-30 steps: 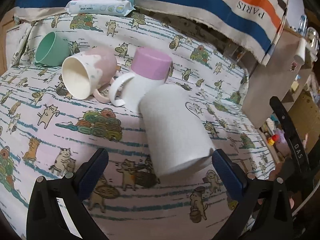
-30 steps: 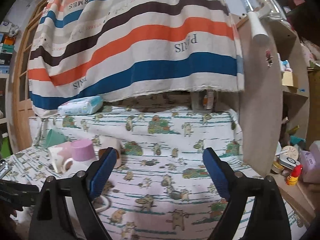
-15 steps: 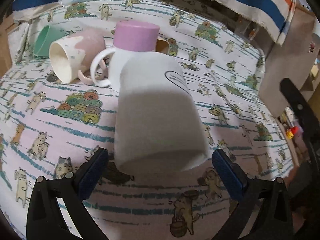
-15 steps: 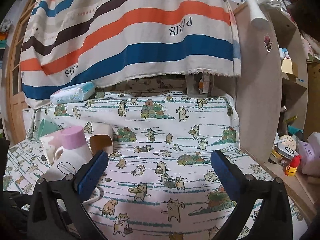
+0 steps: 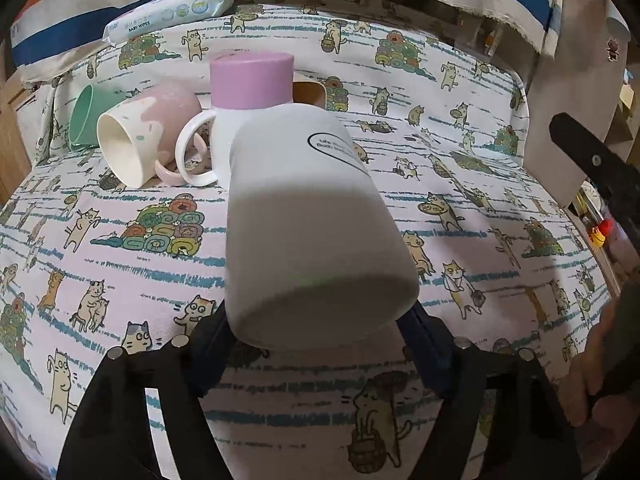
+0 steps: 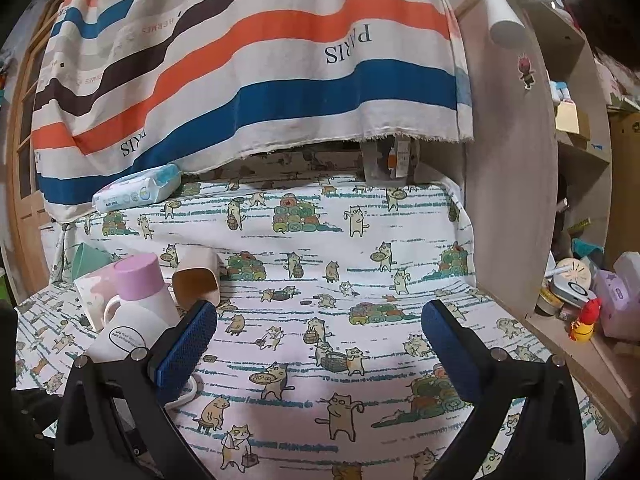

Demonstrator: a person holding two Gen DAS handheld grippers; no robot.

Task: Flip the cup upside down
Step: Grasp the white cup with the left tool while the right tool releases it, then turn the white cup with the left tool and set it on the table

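A white cup [image 5: 308, 216] with a printed oval label lies on its side on the cat-print cloth, its base toward me. My left gripper [image 5: 316, 344] has both blue pads against the base end of the cup, one on each side. The cup also shows in the right wrist view [image 6: 124, 332], behind my left-hand finger. My right gripper [image 6: 320, 344] is open and empty above the cloth, to the right of the cups.
Behind the white cup stand a white mug with a pink top [image 5: 244, 100], a pink-and-cream mug on its side [image 5: 140, 136], a green cup [image 5: 86, 116] and a tan cup [image 6: 196, 280]. Baby wipes [image 5: 168, 12] lie at the back. A wooden shelf side [image 6: 508, 184] stands right.
My left gripper has moved in on the white cup and its pads have closed from wide apart onto the cup's base end. My right gripper has drifted slightly and stays open.
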